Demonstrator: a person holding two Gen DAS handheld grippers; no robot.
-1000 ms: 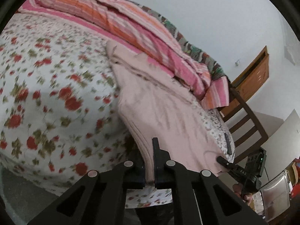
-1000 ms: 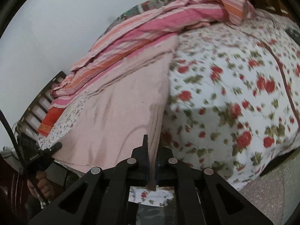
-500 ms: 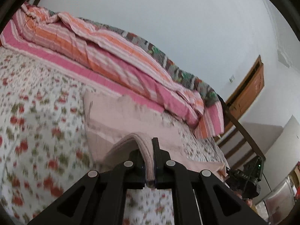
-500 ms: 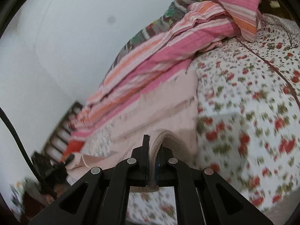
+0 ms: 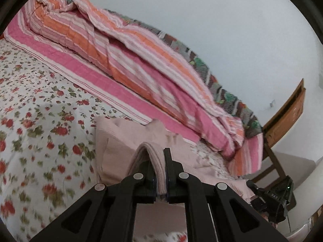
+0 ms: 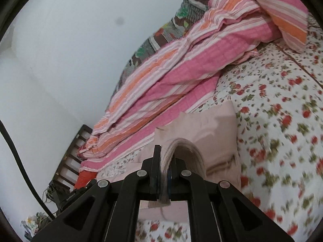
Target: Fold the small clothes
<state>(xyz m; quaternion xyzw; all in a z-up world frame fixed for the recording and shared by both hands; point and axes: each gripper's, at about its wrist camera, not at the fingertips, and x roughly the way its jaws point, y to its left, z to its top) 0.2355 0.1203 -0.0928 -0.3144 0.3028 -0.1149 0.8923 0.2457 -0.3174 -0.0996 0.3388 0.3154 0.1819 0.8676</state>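
Note:
A pale pink knit garment [image 5: 119, 141] lies on the flowered bedsheet [image 5: 36, 121], its near hem lifted and curled over toward the far end. My left gripper [image 5: 160, 157] is shut on one corner of that hem, the ribbed edge arching up between the fingers. In the right wrist view the same garment [image 6: 214, 129] lies ahead, and my right gripper [image 6: 166, 155] is shut on the other hem corner, with the cloth looped over to the right. The right gripper also shows at the lower right of the left wrist view, dark and partly cut off.
A pink and orange striped quilt [image 5: 125, 46] is heaped along the wall behind the garment, with a patterned blanket [image 5: 220, 84] under it. A striped pillow [image 6: 282, 12] lies at the far right. A wooden chair [image 5: 282, 121] stands past the bed's end. The flowered bedsheet [image 6: 282, 121] spreads to the right.
Both grippers have carried the hem up and forward over the garment toward the quilt. The cloth, first stretched long toward me, now lies doubled with a raised fold at each gripper.

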